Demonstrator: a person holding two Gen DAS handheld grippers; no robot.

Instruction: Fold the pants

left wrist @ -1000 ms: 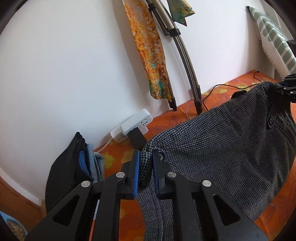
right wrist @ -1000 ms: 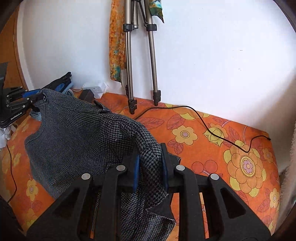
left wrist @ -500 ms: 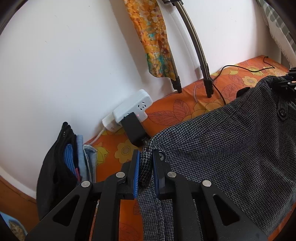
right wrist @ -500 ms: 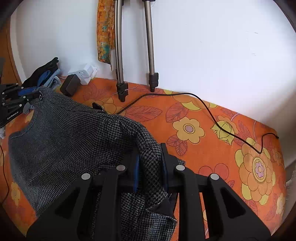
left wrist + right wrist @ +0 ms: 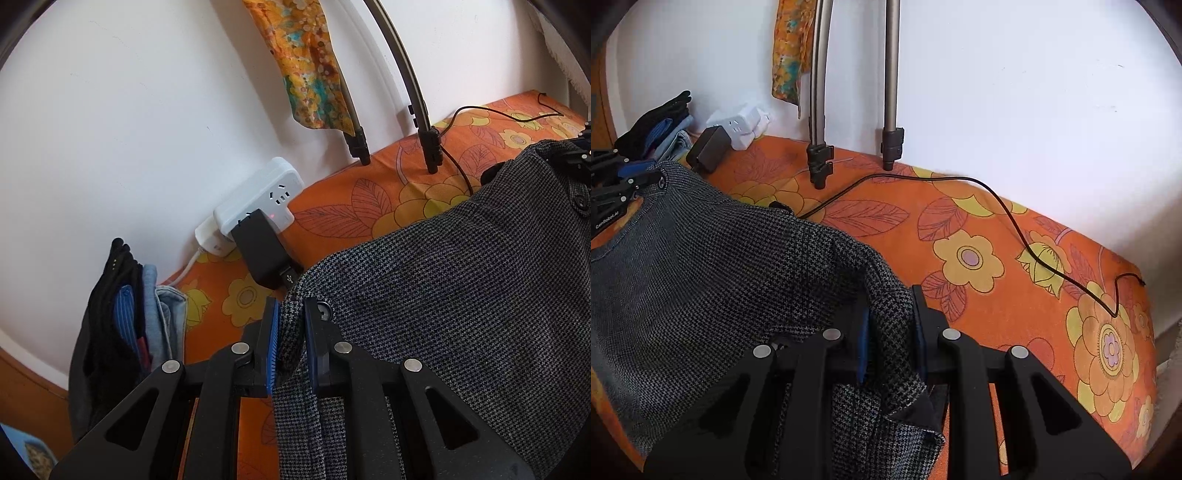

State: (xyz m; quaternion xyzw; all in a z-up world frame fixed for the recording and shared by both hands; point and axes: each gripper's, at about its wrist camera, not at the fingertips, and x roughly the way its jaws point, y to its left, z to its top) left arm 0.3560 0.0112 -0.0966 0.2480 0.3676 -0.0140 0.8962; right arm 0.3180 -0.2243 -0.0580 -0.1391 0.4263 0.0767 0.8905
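Note:
Grey houndstooth pants (image 5: 461,295) (image 5: 701,280) are stretched between my two grippers above an orange flowered bedsheet (image 5: 979,229). My left gripper (image 5: 291,314) is shut on one corner of the waistband, beside a button hole. My right gripper (image 5: 890,306) is shut on a bunched fold of the waistband at the other end. In the right wrist view the left gripper (image 5: 631,181) shows at the far left, clamping the cloth. The fabric sags between both grips onto the bed.
A white power strip (image 5: 258,206) with a black adapter (image 5: 264,254) lies against the wall. Folded clothes (image 5: 122,317) are stacked at the left. Two tripod legs (image 5: 820,110) stand on the bed, and a black cable (image 5: 1015,221) runs across the sheet. A patterned scarf (image 5: 310,66) hangs above.
Both grippers have sunk toward the bed with the pants still gripped. The wall items and the power strip sit nearer and larger in both views.

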